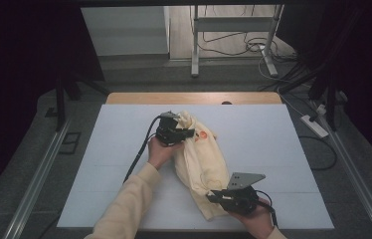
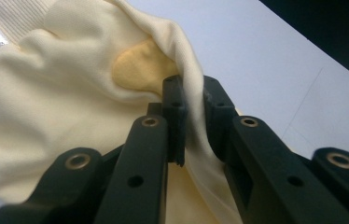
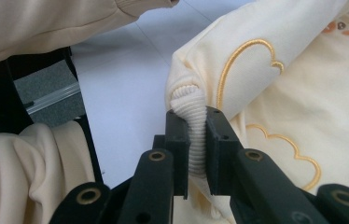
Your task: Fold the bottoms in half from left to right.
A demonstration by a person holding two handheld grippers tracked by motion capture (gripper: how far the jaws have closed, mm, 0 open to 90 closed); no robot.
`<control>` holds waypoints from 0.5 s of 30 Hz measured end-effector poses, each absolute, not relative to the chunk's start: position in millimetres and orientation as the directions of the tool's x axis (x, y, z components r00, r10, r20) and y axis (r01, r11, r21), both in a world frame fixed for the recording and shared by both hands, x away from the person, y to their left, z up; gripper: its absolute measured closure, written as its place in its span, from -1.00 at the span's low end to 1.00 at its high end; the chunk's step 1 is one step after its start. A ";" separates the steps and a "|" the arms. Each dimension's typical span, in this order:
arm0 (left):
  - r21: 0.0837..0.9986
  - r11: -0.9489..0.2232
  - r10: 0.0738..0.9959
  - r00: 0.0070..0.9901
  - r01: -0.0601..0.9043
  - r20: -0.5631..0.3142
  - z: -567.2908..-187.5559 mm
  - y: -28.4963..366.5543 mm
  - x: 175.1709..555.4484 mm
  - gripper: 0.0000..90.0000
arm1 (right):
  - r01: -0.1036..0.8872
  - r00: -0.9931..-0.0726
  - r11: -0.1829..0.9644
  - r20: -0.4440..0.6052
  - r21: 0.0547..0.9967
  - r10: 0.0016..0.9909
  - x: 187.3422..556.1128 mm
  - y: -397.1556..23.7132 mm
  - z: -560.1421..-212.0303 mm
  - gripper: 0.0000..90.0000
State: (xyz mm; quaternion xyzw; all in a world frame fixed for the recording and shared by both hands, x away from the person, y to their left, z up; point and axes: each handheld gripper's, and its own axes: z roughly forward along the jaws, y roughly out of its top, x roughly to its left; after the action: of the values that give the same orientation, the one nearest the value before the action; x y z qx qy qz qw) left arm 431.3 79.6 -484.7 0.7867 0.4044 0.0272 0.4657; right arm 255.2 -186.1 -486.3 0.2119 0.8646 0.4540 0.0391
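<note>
My left gripper [image 1: 186,130] clamps the garment [image 1: 204,159] at its far end, raised; my right gripper [image 1: 214,195] clamps its ribbed hem, low.

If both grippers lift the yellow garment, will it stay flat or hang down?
The garment probably sags: it already bunches in soft folds on the table. It seems light, since thin pinches by the left gripper and right gripper hold it. The ribbed cuff likely resists slipping.

Grey carpeted floor [image 1: 139,74] surrounds the white-topped table [image 1: 268,144]; cables [image 1: 233,45] trail past a metal stand [image 1: 233,25].
</note>
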 end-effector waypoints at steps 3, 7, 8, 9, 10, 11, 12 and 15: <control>0.752 -0.244 0.663 0.671 0.612 -0.332 -486.4 76.3 432.7 0.80 | 0.339 -0.903 0.498 0.129 0.798 0.409 255.3 -188.6 -487.0 0.79; 0.747 -0.252 0.664 0.671 0.616 -0.329 -488.6 73.0 434.3 0.80 | 0.353 -0.897 0.494 0.138 0.794 0.419 255.6 -192.1 -488.6 0.80; 0.747 -0.252 0.666 0.670 0.615 -0.327 -489.3 72.0 434.5 0.80 | 0.357 -0.896 0.494 0.141 0.793 0.422 255.7 -193.1 -489.1 0.80; 0.746 -0.256 0.665 0.672 0.615 -0.326 -489.8 71.5 434.8 0.80 | 0.361 -0.893 0.492 0.143 0.792 0.426 255.8 -194.0 -489.5 0.80; 0.745 -0.255 0.666 0.671 0.616 -0.327 -490.3 70.6 435.1 0.80 | 0.365 -0.892 0.491 0.146 0.791 0.428 256.1 -194.9 -489.9 0.80; 0.745 -0.256 0.666 0.670 0.616 -0.326 -491.0 69.8 435.5 0.80 | 0.369 -0.890 0.490 0.148 0.790 0.431 256.3 -195.9 -490.3 0.80; 0.744 -0.259 0.667 0.671 0.616 -0.324 -491.4 69.3 435.9 0.80 | 0.371 -0.889 0.490 0.149 0.789 0.433 256.5 -196.8 -490.6 0.79; 0.742 -0.263 0.669 0.671 0.617 -0.320 -493.0 66.7 436.8 0.79 | 0.383 -0.883 0.486 0.157 0.786 0.442 256.9 -199.3 -491.6 0.80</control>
State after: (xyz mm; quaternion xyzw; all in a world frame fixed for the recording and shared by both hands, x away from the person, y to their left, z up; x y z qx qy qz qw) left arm 436.8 66.7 -493.0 0.7942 0.4047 0.0288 0.4523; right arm 256.9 -199.3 -491.6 0.2393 0.8612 0.4471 0.0331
